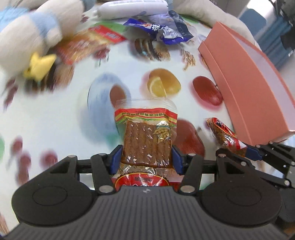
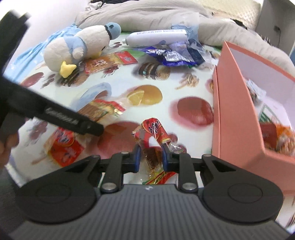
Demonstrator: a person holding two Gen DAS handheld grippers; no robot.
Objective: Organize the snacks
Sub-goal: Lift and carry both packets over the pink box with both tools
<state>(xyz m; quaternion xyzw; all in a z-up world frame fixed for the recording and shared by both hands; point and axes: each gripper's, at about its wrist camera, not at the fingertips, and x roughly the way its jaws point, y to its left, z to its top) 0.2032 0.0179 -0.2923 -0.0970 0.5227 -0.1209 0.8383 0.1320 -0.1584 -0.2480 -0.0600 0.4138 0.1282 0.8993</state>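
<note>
My left gripper [image 1: 146,158] is shut on a clear packet of brown strips [image 1: 145,136], its blue pads pressing both sides, held above the printed tablecloth [image 1: 55,120]. In the right wrist view the same packet [image 2: 97,110] hangs under the left gripper's black finger [image 2: 88,126]. My right gripper [image 2: 151,155] is shut on a crumpled red snack packet [image 2: 154,133]. That packet [image 1: 223,133] also shows at the right of the left wrist view. A pink box [image 2: 237,118] stands open just right of it, with several snacks inside. The same pink box [image 1: 248,83] shows from the left wrist.
At the back of the table lie a plush penguin [image 2: 77,49], a white tube-shaped pack [image 2: 156,37], blue wrappers [image 2: 173,53] and an orange-red packet [image 2: 110,61]. A grey blanket [image 2: 147,14] bounds the far edge. A person's hand [image 2: 7,144] shows at the left.
</note>
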